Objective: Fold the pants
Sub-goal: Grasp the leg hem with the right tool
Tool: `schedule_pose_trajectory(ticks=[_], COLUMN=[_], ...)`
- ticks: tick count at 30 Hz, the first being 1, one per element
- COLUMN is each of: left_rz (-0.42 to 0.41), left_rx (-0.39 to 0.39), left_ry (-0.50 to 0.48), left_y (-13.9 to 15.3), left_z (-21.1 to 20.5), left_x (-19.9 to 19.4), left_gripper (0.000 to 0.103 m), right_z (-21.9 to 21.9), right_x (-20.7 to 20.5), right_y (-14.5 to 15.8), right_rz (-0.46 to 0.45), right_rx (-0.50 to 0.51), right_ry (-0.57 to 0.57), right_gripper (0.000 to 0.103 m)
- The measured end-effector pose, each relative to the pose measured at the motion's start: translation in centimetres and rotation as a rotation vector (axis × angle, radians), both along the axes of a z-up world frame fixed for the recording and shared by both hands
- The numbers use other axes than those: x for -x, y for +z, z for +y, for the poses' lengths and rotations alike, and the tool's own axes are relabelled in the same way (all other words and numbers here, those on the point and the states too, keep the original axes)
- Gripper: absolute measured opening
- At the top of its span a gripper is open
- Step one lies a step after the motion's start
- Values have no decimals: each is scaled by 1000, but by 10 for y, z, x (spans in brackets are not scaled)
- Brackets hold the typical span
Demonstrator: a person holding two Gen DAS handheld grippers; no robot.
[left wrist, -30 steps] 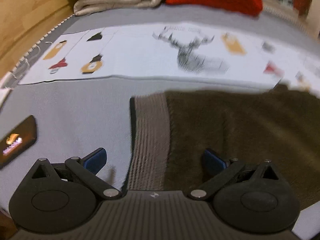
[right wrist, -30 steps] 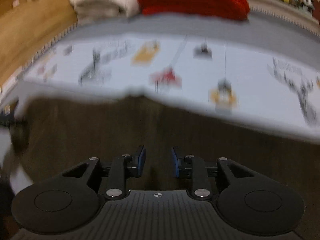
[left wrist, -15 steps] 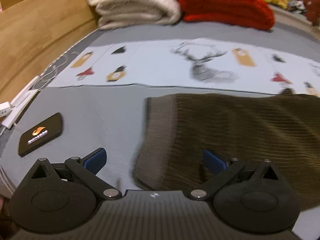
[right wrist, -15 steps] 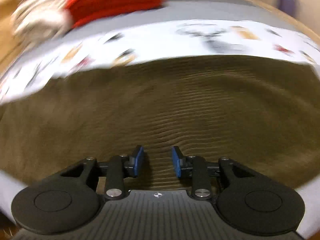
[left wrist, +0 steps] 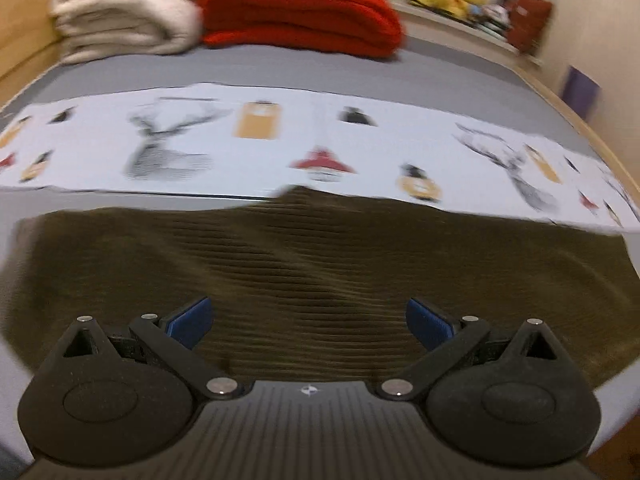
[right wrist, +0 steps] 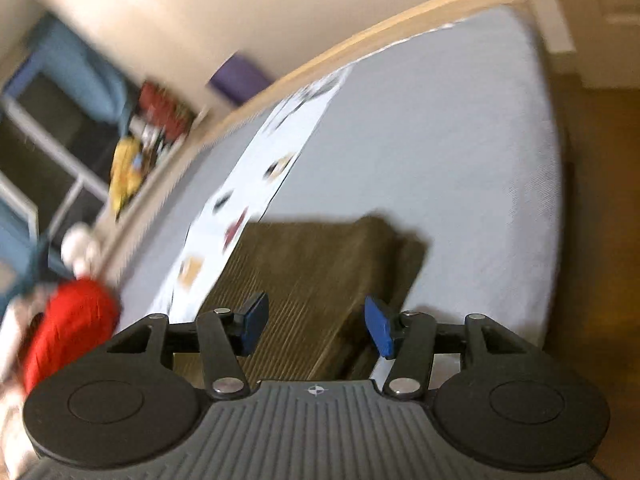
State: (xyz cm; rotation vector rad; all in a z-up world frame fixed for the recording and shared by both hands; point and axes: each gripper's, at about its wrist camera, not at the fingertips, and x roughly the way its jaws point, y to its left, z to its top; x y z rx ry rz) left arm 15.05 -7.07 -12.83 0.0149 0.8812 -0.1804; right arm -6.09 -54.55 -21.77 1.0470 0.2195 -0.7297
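While the brown ribbed pants [left wrist: 320, 264] lie flat on the grey bed [left wrist: 460, 80], their far edge touching the printed runner [left wrist: 280, 140], I judge the step in hand to be lining up for the next fold. To do it well I should bring each pair of fingers down onto an end edge of the pants and pinch every layer before lifting. My left fingers [left wrist: 308, 322] hover wide apart above the pants, holding nothing. My right fingers [right wrist: 316, 326] are opening, empty, above the pants [right wrist: 312, 276]. Only the right view shows the stacked end with bare bed past it; only the left shows the full spread, and the folded red blanket [left wrist: 300, 8] beyond the runner.
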Motion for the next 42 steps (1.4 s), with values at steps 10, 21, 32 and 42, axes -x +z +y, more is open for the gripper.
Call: schedule_pose_trajectory(ticks=[10,21,32,42], left_rz=[65,104,108,162], left_rx=[31,58,-56,27], left_ry=[-95,-272,-360,-22], left_y=[-33,-59,-92,-41], left_z=[-76,-146,-171,-16], left_x=[8,17,31,-31], left_gripper=[103,103,103,103], right_z=[-31,-35,-40,-7], right_x=[0,-25,-21,-68], right_y=[-36,-36,-34,4], right_rz=[-55,-79,35,294], right_rx=[-229,-142,-132,94], right_ry=[-100,-41,-59,-96], right_gripper=[53,88,25,22])
